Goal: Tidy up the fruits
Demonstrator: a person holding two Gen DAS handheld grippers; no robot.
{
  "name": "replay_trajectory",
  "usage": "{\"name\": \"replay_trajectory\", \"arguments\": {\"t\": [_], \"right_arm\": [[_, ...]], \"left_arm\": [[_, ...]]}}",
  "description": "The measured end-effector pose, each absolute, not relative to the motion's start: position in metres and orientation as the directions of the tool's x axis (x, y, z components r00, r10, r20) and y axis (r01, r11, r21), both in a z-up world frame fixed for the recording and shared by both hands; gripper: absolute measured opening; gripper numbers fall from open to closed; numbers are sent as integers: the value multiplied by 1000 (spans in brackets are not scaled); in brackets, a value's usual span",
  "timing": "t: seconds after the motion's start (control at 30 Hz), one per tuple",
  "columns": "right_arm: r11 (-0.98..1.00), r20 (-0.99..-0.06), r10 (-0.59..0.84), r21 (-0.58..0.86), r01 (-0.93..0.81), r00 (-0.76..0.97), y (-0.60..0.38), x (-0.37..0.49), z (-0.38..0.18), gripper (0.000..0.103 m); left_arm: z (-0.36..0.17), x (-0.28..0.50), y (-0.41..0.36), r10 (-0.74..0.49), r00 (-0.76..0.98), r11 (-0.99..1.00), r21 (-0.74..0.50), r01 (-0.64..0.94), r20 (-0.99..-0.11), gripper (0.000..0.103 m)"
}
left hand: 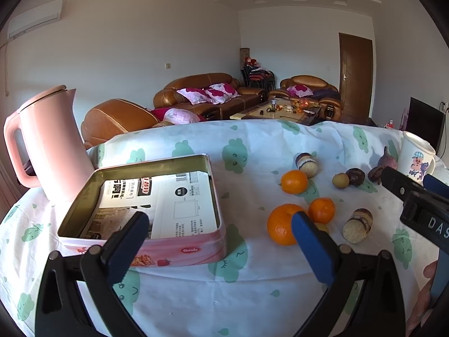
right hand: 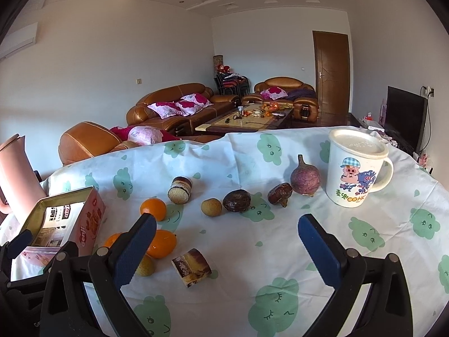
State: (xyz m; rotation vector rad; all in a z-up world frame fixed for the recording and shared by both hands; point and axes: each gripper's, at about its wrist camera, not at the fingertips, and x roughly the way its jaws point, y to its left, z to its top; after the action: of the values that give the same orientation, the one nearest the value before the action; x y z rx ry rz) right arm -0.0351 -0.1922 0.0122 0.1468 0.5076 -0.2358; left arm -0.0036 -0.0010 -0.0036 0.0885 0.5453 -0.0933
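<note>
Left wrist view: my left tool (left hand: pixel 221 224) gapes wide, holding nothing, over the pink tin (left hand: pixel 179 250) — only printed paper (left hand: pixel 168 196) lies inside. Oranges (left hand: pixel 282 224) sit loose on the table (left hand: pixel 196 295), just beside it. My right tool (right hand: pixel 226 226) is wide too — the lidded mug (right hand: pixel 355 168) stands ahead.

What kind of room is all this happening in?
Most likely a home living room. Brown leather sofas with floral cushions surround a coffee table, and a dark television stands by the wall. The work happens on a table under a cloud-print cloth holding fruit.
</note>
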Motion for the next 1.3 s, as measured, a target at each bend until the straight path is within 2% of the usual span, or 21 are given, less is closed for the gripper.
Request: {"name": "replay_trajectory", "arguments": {"t": [0.27,1.07,1.3], "right_arm": [[962,-444,-228,33,270,867,-185,-45,17,102],[963,-483,-219,34,268,847,-191,-40,13,102],[950,-510,-214,91,299,833,-211,-38,11,102]], "left_arm": [[-4,-4,-1,-64,850,992,60,112,-523,103],[-5,-5,-3,-64,851,992,62,113,-522,103],[-8,-3,0,-69,844,992,55,115,-531,103]]}}
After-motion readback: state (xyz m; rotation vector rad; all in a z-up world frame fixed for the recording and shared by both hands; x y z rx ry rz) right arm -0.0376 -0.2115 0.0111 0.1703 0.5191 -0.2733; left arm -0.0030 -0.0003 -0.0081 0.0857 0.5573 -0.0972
